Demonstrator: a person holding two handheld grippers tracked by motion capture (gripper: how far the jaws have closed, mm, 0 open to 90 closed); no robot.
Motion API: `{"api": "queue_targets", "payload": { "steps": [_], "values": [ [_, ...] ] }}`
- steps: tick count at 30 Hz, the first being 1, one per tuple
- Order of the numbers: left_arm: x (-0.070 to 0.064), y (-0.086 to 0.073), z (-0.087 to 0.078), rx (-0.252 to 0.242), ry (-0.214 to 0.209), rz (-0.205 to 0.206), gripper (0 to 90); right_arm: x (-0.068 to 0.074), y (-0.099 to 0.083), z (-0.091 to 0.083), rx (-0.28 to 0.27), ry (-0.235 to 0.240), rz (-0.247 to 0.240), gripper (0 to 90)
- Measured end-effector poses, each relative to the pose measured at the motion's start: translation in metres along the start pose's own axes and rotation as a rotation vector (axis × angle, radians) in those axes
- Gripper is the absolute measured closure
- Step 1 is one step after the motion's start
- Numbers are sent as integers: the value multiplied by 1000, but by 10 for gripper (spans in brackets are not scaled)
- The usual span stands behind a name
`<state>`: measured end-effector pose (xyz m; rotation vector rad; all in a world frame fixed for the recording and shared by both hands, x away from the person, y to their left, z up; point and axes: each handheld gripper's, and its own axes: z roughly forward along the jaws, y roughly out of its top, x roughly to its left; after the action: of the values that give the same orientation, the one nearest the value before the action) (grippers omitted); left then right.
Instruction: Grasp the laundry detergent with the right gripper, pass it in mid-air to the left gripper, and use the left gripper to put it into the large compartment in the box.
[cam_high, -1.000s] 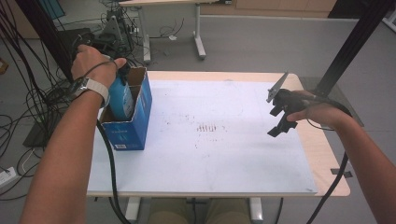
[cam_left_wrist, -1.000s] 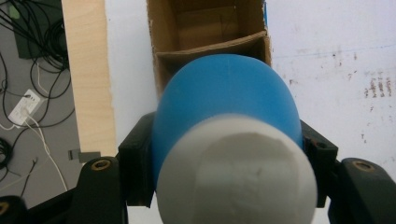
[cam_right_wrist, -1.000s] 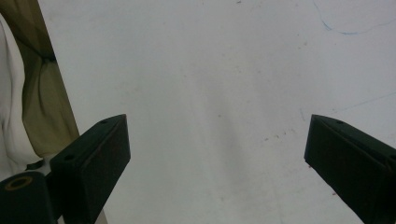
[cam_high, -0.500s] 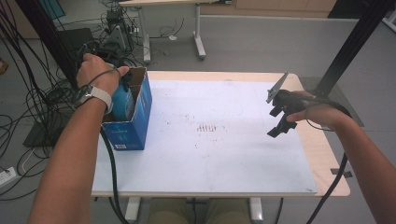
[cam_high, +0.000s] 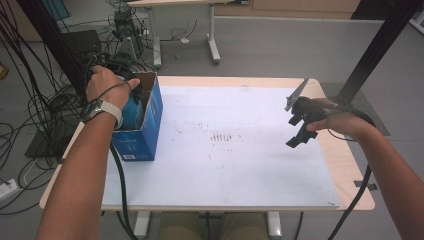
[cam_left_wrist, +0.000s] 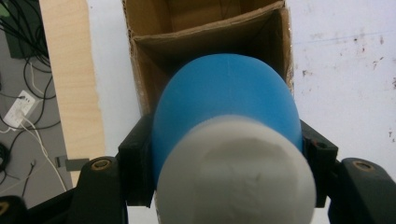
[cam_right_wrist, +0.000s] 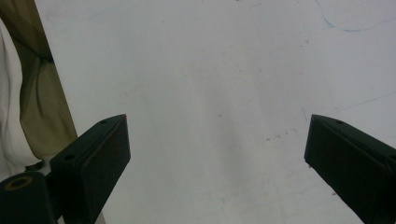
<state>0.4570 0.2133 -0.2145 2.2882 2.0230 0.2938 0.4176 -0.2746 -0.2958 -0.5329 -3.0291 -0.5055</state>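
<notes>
We are pinching the blue bulb (cam_left_wrist: 224, 100) in our left tool (cam_left_wrist: 226, 154) directly above the open cardboard box (cam_high: 150, 117), while our right tool (cam_right_wrist: 217, 154) is hovering spread, well apart.

blue-and-white bulb (cam_left_wrist: 226, 121), clamped above open box (cam_left_wrist: 205, 28)

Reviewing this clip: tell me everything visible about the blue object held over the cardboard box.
The blue object is smooth, rounded and bulb-shaped, with a matte rubbery-looking blue body and a white, blunt cylindrical end facing the camera; what it is cannot be told. The left hand-held gripper clamps it, one black jaw on each side of the body. In the high view it sits in the open top of the blue-sided cardboard box at the table's left edge, its rounded end pointing down into the box. Whether it touches the box cannot be told.
</notes>
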Motion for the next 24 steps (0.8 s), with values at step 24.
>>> {"api": "queue_targets", "payload": {
  "steps": [24],
  "values": [
    [-4, -4, 28, 7, 0, 5, 375, 1, -4, 2, 1, 4, 8, 70]
  ]
}}
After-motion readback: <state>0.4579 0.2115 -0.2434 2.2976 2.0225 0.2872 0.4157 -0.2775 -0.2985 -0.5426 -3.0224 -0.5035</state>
